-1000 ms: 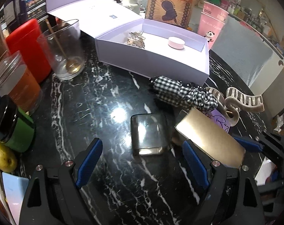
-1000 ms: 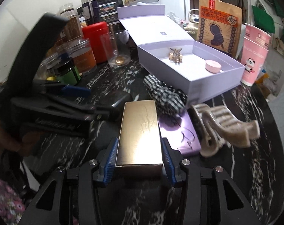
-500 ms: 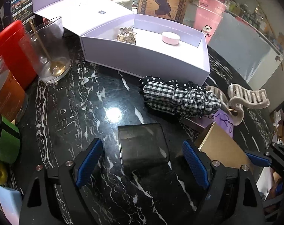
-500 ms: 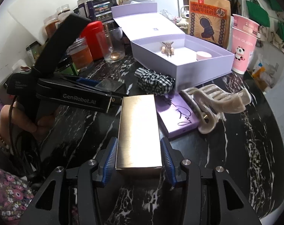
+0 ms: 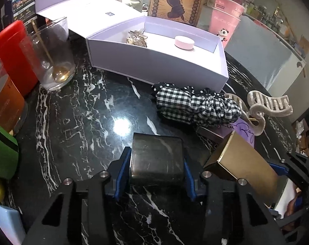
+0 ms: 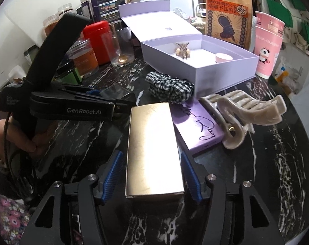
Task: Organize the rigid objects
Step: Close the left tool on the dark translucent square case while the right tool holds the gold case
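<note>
My left gripper [image 5: 157, 170] is shut on a dark glossy square case [image 5: 157, 159] on the black marble table; it also shows in the right wrist view [image 6: 115, 92]. My right gripper [image 6: 153, 176] is shut on a long gold box [image 6: 154, 153], also seen at the right of the left wrist view [image 5: 244, 163]. The open lilac box [image 5: 160, 61] stands beyond, holding a metal hair clip [image 5: 137, 38] and a pink round tin [image 5: 184, 42]. A checked scrunchie [image 5: 195, 106], a beige claw clip [image 6: 246, 110] and a purple flat box [image 6: 199, 128] lie in front of it.
A glass with a spoon [image 5: 52, 55], a red canister [image 5: 11, 55] and jars stand at the left. Pink paper cups [image 6: 267, 45] and a snack bag [image 6: 228, 18] stand behind the lilac box. The table edge [image 6: 297, 163] curves at the right.
My left gripper moved forward around the dark case and closed on it. My right gripper kept hold of the gold box and drew back slightly.
</note>
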Demonstrator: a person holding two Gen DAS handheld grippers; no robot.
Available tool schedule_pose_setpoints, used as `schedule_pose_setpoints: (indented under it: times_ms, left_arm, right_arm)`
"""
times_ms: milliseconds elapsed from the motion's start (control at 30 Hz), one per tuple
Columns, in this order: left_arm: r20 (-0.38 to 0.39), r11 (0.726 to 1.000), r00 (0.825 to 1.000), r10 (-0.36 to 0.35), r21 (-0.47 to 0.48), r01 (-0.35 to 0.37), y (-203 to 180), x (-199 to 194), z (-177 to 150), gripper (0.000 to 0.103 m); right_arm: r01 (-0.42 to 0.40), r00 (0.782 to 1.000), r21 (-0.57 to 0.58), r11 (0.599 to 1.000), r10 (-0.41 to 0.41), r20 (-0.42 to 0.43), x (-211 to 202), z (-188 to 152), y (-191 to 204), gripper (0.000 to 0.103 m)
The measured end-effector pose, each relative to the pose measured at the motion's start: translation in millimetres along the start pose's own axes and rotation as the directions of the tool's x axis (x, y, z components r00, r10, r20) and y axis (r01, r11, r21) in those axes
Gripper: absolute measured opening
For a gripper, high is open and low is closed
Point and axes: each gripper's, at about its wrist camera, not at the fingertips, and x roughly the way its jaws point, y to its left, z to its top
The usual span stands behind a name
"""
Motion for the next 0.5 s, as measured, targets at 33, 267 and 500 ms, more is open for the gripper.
schedule_pose_setpoints:
  times_ms: [33, 267, 500]
  left_arm:
    - [0.001, 1.0, 1.0, -0.007, -0.004, 0.007, 0.5, -0.6, -0.8, 0.046]
    - [0.007, 1.0, 1.0, 0.019, -0.023, -0.019, 2.7, -8.8, -5.5, 0.046]
    - [0.009, 0.998, 0.999, 0.037, -0.051, -0.036, 7.6, -18.8, -11.3, 0.046]
  right_arm:
    - [-0.002, 1.0, 0.003, 1.0, 0.002, 0.001, 1.3, 0.4, 0.4, 0.059]
    - [0.0, 1.0, 0.017, 1.0, 0.0, 0.011, 10.3, 1.0, -0.5, 0.059]
    - [0.008, 1.0, 0.009, 1.0, -0.008, 0.008, 12.1, 0.2, 0.8, 0.044]
